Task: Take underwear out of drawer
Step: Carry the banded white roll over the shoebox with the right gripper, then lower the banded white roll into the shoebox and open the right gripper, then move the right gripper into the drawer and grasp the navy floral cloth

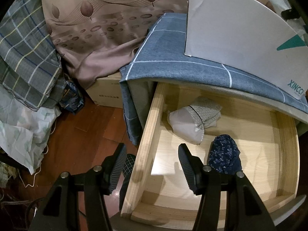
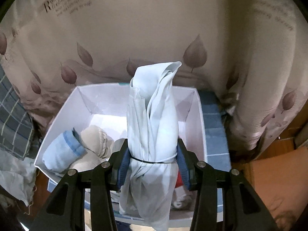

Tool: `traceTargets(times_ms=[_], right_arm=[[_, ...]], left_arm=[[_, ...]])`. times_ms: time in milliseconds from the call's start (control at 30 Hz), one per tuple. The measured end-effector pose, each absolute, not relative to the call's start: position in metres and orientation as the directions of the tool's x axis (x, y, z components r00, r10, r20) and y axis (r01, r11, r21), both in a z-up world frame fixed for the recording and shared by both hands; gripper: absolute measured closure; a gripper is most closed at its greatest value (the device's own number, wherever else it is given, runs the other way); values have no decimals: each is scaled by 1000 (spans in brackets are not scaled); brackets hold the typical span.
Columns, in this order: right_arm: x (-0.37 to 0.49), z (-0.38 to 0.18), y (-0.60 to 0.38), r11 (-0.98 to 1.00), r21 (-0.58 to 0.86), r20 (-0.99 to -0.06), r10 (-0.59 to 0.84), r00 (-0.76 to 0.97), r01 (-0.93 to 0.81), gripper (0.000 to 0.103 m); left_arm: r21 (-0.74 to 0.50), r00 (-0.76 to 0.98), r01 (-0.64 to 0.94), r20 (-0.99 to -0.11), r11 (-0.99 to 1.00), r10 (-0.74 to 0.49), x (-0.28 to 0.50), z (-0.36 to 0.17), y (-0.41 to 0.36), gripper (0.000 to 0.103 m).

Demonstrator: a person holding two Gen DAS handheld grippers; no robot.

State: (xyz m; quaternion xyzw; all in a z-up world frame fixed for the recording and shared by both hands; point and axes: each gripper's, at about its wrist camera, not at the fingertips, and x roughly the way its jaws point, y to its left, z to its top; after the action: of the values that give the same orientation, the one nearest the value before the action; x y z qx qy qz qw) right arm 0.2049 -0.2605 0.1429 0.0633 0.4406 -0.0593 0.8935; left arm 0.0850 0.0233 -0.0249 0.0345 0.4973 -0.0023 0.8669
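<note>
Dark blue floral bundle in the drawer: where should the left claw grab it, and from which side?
Grip the dark blue bundle across its narrow width near the rounded top end, coming straight down from above. It lies as a long roll on the drawer floor, apart from the grey bundle, with bare wood either side for the fingers. The left claw is open, straddling the drawer's side wall.

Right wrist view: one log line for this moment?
right gripper: shut on pale bundled garment | over white box | left gripper: open, empty
</note>
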Motion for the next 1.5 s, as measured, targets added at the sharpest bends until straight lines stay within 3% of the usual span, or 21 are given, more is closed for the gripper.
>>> traceTargets(times_ms=[400,633,867,1267,1500], right_arm=[[230,108,-243,990,-1,-848,-76,525,143,59],[230,105,-233,993,-20,-859,-78,505,120,49],[218,110,-232,994,4,-855,-54,516,111,47],[156,145,-223,999,43,-799,27,600,13,45],[98,126,-207,992,66,-808,115,578,-104,45]], left_arm=[[55,497,37,-867,998,29,87,-25,23,46],[52,491,41,-871,998,25,86,-29,25,46],[54,488,42,-873,998,26,86,-29,24,46],[48,482,37,-876,998,24,84,-31,26,46],[38,481,17,-876,999,25,83,-29,32,46]])
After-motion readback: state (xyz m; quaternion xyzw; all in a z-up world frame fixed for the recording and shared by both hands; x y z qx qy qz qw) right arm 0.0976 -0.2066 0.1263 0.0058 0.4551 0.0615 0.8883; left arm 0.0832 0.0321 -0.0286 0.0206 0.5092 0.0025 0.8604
